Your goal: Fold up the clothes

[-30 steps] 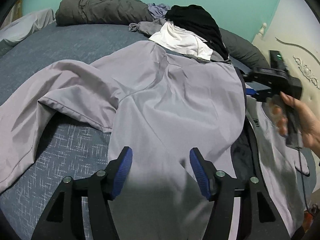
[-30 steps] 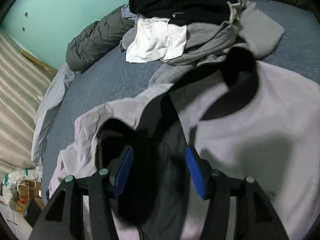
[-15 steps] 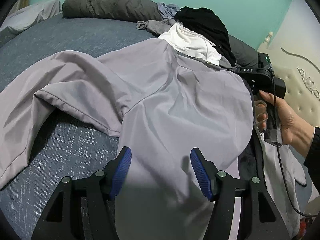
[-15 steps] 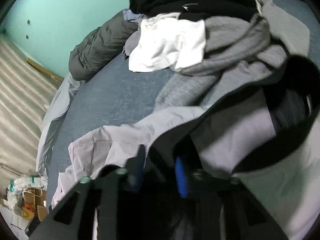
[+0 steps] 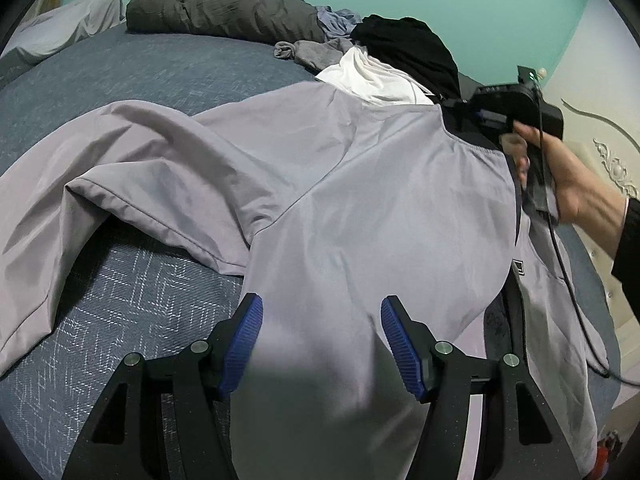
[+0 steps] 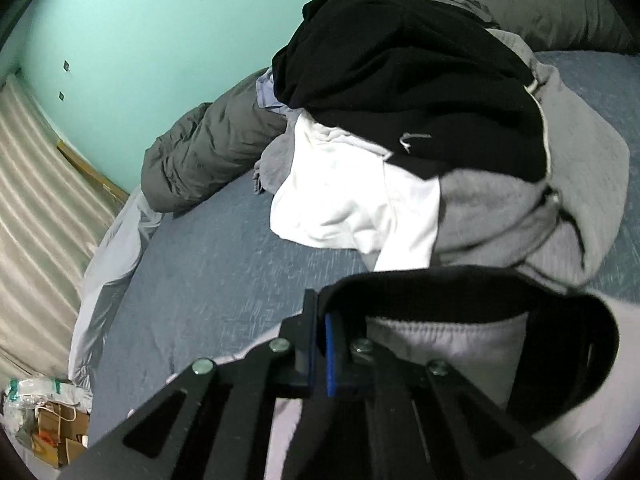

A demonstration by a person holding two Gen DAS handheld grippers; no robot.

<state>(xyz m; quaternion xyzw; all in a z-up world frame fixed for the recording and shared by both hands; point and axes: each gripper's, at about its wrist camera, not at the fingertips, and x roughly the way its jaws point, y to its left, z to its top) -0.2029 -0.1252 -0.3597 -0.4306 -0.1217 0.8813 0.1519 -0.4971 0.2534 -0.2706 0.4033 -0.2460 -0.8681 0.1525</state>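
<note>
A light grey jacket (image 5: 360, 208) with a black collar and black lining lies spread over the blue bed, one sleeve (image 5: 132, 160) trailing off to the left. My left gripper (image 5: 322, 332) hovers open over the jacket's lower part, nothing between its blue pads. In the right wrist view my right gripper (image 6: 326, 344) is shut on the jacket's black collar (image 6: 472, 284), which arcs up in front of it. The left wrist view shows that right gripper (image 5: 472, 110) in a person's hand (image 5: 572, 188) at the jacket's collar end.
A pile of clothes sits beyond the jacket: a black garment (image 6: 400, 68), a white one (image 6: 352, 200) and a grey hoodie (image 6: 520, 216). A dark grey duvet (image 5: 216, 4) lies along the teal wall. A cream headboard (image 5: 608, 152) stands at right. Boxes (image 6: 52, 428) sit on the floor.
The right gripper closed on the jacket's black collar, then lifted and carried it toward the clothes pile. The jacket's collar end is pulled up and stretched. The left gripper stayed open in place.
</note>
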